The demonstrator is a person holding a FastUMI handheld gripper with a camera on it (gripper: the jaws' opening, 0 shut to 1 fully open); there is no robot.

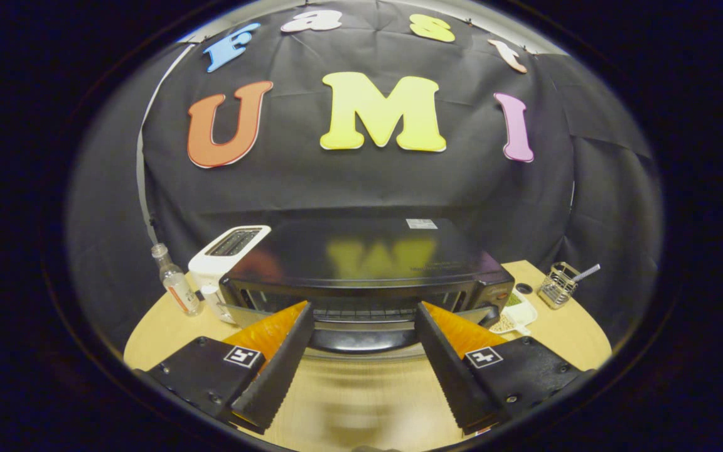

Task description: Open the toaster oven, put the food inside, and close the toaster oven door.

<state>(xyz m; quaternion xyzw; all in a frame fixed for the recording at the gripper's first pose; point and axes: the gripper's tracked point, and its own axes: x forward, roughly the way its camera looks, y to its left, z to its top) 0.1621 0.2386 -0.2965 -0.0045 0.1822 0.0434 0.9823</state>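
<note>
Oven [368,263] sits at the middle of the counter [575,326], just ahead of the tool [364,311], its dark glossy top facing up and its front towards the fingers. Along that front a slot shows a wire rack, and below it a dark rounded part, apparently the door or its handle, lies between the fingertips; whether the door is fully shut or ajar is hard to tell.

Going from the left: a small clear bottle [176,282] stands near the counter's edge. Just beside it is a white toaster [226,254], close against the oven's left side. The tool is spread wide, its two fingers reaching to the oven's front edge on either side of the rounded part and gripping nothing. Right of the oven, touching or nearly touching its corner, lies a white dish [515,314] with small pale and green bits in it. Farther right stands a wire holder [559,284] with a stick poking out.
</note>
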